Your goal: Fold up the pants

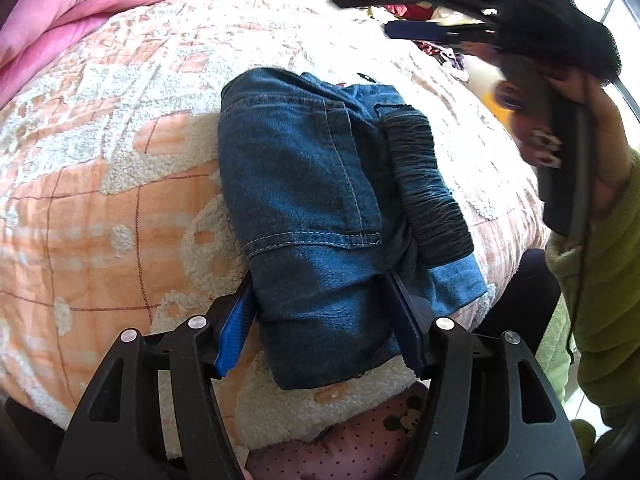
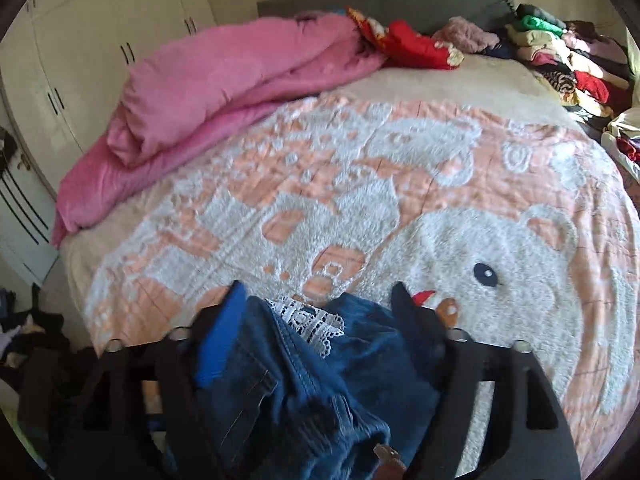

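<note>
Folded blue denim pants [image 1: 320,208]: long axis running away between spread left gripper [image 1: 320,328] jaws; right gripper [image 2: 320,308] spread, farther.

Around the folded jeans [image 1: 320,208] near the bed's front edge, the peach-and-white blanket [image 2: 360,200] lies bare and passable far to the left and beyond, blocked only by the pink duvet [image 2: 224,80] at far left and the clothes pile [image 2: 560,56] at far right.

Blue denim pants [image 1: 316,216] folded into compact bundle, black elastic waistband on top, lying on bed.
</note>
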Demonstrator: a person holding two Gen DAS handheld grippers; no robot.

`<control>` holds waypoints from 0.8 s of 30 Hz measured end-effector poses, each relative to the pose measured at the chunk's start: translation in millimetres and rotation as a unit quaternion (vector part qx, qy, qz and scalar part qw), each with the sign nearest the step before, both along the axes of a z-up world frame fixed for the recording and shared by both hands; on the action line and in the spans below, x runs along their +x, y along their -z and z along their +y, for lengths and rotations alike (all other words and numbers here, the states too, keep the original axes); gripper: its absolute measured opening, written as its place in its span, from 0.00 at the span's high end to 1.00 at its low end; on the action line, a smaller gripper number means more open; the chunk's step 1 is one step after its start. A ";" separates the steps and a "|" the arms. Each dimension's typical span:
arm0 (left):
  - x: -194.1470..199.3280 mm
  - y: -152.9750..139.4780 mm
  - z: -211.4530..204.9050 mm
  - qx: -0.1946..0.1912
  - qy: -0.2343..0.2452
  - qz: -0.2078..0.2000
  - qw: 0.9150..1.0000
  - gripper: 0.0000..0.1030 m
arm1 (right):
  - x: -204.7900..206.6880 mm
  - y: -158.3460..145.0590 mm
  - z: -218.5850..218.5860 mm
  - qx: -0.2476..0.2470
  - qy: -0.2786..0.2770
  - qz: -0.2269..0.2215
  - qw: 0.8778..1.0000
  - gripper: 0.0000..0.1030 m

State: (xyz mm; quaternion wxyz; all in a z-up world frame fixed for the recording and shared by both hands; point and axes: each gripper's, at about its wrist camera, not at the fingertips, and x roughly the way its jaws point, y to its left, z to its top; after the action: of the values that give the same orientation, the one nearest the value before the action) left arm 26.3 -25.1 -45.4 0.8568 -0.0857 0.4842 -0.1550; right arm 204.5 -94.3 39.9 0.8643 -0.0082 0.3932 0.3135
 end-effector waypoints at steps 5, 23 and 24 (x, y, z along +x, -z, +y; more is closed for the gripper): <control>-2.8 -10.8 -0.3 0.003 -0.002 -0.014 1.000 0.35 | -21.7 -21.7 -22.4 0.007 0.010 -0.026 1.000 0.08; 6.0 -37.1 11.8 0.019 -0.036 -0.046 0.998 0.10 | -73.6 -13.6 -72.2 -0.003 0.043 -0.034 0.998 0.08; 7.6 -37.1 12.6 0.019 -0.038 -0.046 0.998 0.10 | -75.2 -11.8 -72.8 -0.004 0.045 -0.032 0.998 0.08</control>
State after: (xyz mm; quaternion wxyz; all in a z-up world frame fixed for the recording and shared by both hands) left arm 33.9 -12.4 -8.3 0.8849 -0.0803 0.4437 -0.1168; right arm 129.3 -167.1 51.7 0.8896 -0.0039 0.3661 0.2729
